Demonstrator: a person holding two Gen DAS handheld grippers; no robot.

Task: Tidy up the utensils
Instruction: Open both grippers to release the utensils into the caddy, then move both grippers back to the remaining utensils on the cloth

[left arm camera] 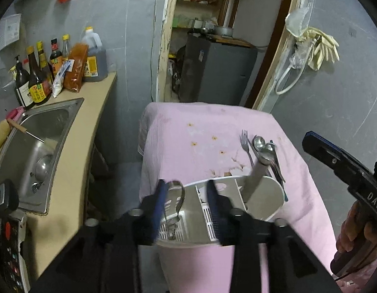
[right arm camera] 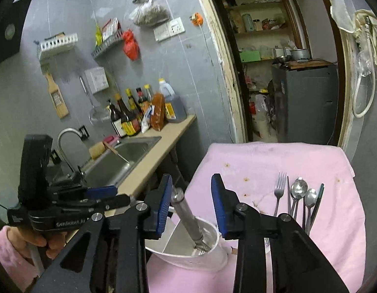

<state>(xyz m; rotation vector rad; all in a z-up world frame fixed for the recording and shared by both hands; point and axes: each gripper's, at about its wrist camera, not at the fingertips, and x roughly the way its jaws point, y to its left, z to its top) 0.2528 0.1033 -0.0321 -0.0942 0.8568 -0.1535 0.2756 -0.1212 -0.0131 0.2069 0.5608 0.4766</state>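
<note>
Steel spoon (left arm camera: 175, 196) between parted left tongs (left arm camera: 186, 195)

The white caddy (left arm camera: 261, 195) base is hidden by gripper arms; bottle labels (right arm camera: 129, 127) are too small to be read.

Dim, even indoor light; soft shadows only. Strong fisheye bending and black corners. Motion blur on the left tool (left arm camera: 186, 195).
</note>
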